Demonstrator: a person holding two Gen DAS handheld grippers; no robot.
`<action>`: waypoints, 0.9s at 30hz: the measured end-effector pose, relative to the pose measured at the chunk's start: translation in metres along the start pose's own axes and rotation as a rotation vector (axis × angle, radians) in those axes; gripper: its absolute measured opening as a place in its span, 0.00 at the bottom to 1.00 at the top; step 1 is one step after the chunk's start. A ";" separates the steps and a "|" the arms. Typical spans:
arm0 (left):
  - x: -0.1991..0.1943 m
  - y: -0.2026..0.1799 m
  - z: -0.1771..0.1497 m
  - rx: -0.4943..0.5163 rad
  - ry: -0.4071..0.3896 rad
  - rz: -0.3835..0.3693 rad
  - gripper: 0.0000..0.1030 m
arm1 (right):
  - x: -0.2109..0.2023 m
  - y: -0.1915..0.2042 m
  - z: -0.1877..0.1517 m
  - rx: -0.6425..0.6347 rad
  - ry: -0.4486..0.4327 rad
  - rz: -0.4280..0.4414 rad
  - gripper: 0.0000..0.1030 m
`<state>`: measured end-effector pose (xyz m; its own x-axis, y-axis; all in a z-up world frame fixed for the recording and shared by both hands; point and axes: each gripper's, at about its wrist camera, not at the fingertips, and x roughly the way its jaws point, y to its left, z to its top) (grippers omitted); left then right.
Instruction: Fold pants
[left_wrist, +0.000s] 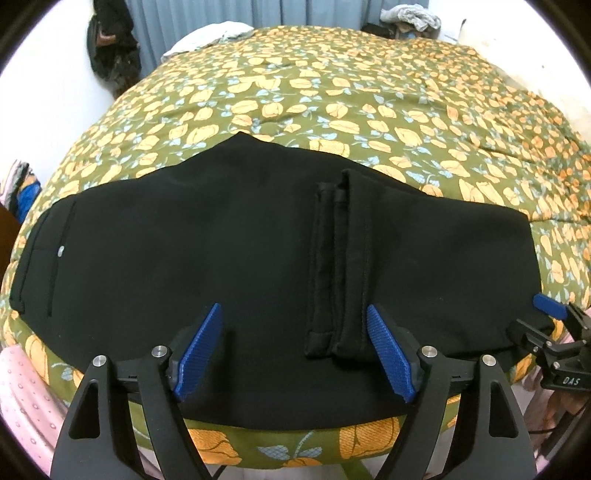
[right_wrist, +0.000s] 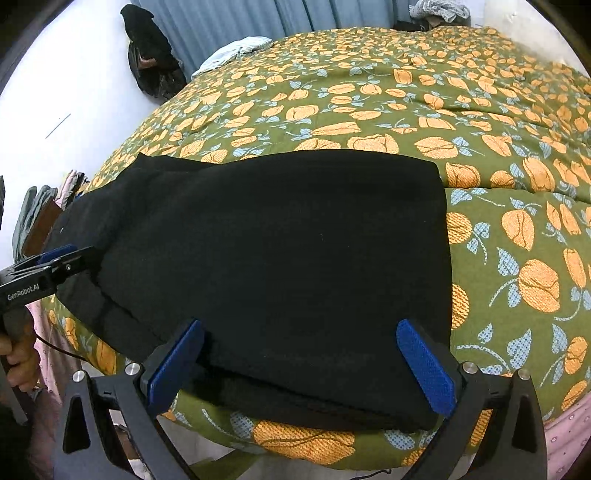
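Note:
Black pants lie folded flat along the near edge of the bed, waistband with a small button to the left, the leg hems laid back over the middle. My left gripper is open, low over the near edge of the pants, with the hems between its blue pads. In the right wrist view the pants show as a thick folded stack. My right gripper is open at the stack's near right end, its jaws standing either side of the fabric edge. Each gripper shows at the side of the other's view.
The bed carries a green quilt with orange flowers. Pale bedding and a heap of clothes lie at the far end by blue curtains. A dark bag hangs on the white wall at left. Pink fabric hangs below the bed edge.

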<state>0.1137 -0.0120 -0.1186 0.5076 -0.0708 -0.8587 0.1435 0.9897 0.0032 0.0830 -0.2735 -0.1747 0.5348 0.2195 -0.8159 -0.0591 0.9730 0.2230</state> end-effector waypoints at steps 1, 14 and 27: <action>0.000 0.001 0.000 -0.003 0.000 -0.003 0.79 | 0.000 0.000 0.000 0.002 -0.001 0.001 1.00; -0.015 -0.003 0.002 -0.011 -0.031 -0.008 0.80 | 0.001 -0.001 0.000 0.003 -0.004 -0.003 1.00; -0.013 0.059 0.016 -0.114 -0.028 0.065 0.80 | 0.002 0.000 0.000 0.004 -0.007 -0.011 1.00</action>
<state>0.1294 0.0454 -0.0994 0.5368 -0.0083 -0.8437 0.0133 0.9999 -0.0014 0.0841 -0.2730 -0.1759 0.5411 0.2080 -0.8149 -0.0494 0.9751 0.2161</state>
